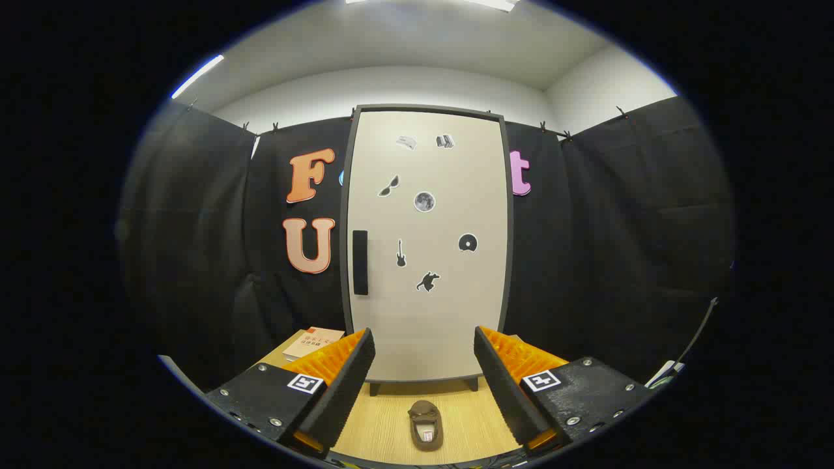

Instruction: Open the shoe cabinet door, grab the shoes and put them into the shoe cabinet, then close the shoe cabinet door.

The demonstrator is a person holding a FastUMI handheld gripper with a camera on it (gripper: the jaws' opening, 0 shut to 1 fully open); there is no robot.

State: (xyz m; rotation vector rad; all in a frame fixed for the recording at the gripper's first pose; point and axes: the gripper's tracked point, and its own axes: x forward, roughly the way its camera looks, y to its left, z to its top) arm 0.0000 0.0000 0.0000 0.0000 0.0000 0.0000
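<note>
A tall cream shoe cabinet (427,247) with a dark frame stands straight ahead, its door shut. A black vertical handle (360,262) sits on the door's left side, and small stickers dot the door. One brown shoe (425,425) lies on the wooden tabletop between my fingers, toe pointing toward the cabinet, a little in front of the cabinet's feet. My gripper (423,348) is open, fingers wide apart, holding nothing, and hangs back from the cabinet above the shoe.
A book (313,342) with an orange and cream cover lies on the wooden table (469,417) left of the cabinet, beyond my left finger. Black cloth walls close the booth behind and on both sides. A thin cable (697,332) hangs at the right.
</note>
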